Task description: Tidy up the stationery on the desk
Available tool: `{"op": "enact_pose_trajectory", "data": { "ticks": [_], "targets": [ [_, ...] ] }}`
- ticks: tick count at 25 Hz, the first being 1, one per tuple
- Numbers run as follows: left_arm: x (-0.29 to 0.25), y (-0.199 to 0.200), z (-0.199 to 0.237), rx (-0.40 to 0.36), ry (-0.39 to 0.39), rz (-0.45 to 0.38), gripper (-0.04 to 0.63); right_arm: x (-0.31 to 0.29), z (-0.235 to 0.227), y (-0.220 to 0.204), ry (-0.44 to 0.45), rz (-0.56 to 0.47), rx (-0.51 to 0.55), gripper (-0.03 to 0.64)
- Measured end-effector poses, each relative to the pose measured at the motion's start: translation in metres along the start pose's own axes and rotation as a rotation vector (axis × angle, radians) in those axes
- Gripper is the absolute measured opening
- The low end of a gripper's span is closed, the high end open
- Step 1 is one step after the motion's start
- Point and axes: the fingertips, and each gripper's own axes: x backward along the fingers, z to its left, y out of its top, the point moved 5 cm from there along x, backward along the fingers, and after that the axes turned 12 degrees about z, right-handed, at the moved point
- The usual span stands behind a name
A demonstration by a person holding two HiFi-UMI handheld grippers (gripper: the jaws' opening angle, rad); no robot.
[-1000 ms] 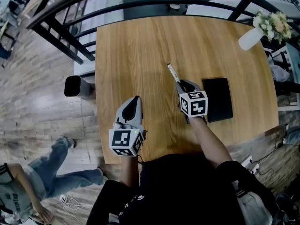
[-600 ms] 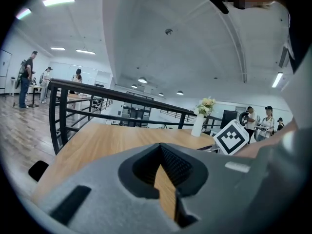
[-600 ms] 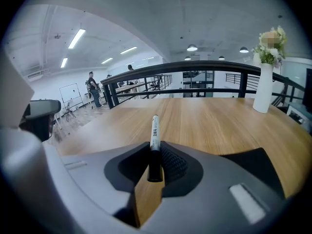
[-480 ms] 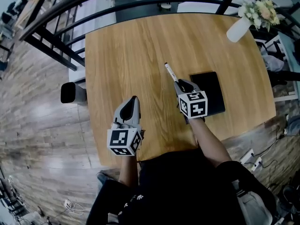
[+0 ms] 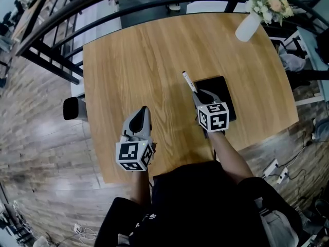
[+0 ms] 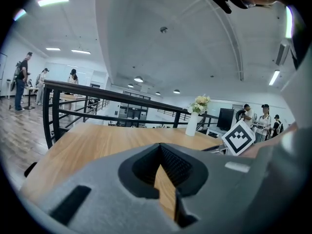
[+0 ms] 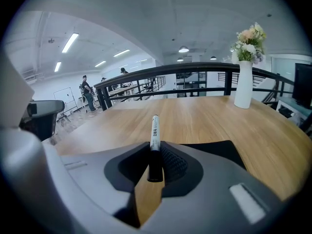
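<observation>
A white marker pen [image 5: 189,81] with a black end sticks out forward from my right gripper [image 5: 202,96], which is shut on it; in the right gripper view the marker pen [image 7: 155,135] rises from between the closed jaws. A flat black notebook [image 5: 222,89] lies on the wooden desk [image 5: 144,60] just right of and partly under that gripper, its edge showing as the black notebook [image 7: 214,147]. My left gripper [image 5: 139,120] hovers over the desk's near left part, shut with nothing in it; its jaws meet in the left gripper view.
A white vase with flowers [image 5: 257,14] stands at the desk's far right corner, also the vase [image 7: 243,79]. A black railing [image 5: 77,12] runs behind the desk. A small black object [image 5: 72,108] sits off the desk's left edge over the wooden floor.
The head camera has shifted, so the desk, notebook and vase slid left in view. Both grippers kept their pose; the right one still holds the marker above the notebook's left edge.
</observation>
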Motion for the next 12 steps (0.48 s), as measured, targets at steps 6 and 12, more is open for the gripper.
{"op": "enact_pose_trajectory", "data": {
  "ticks": [6,12],
  "targets": [
    [-0.011,0.002,-0.023,-0.017,-0.013,0.012,-0.006,0.015,-0.028,-0.01,-0.02,-0.006,-0.03,0.078],
    [-0.021,0.005,-0.047,-0.039,-0.027,0.023,-0.006,0.03,-0.057,-0.019,-0.041,-0.01,-0.06,0.078]
  ]
}}
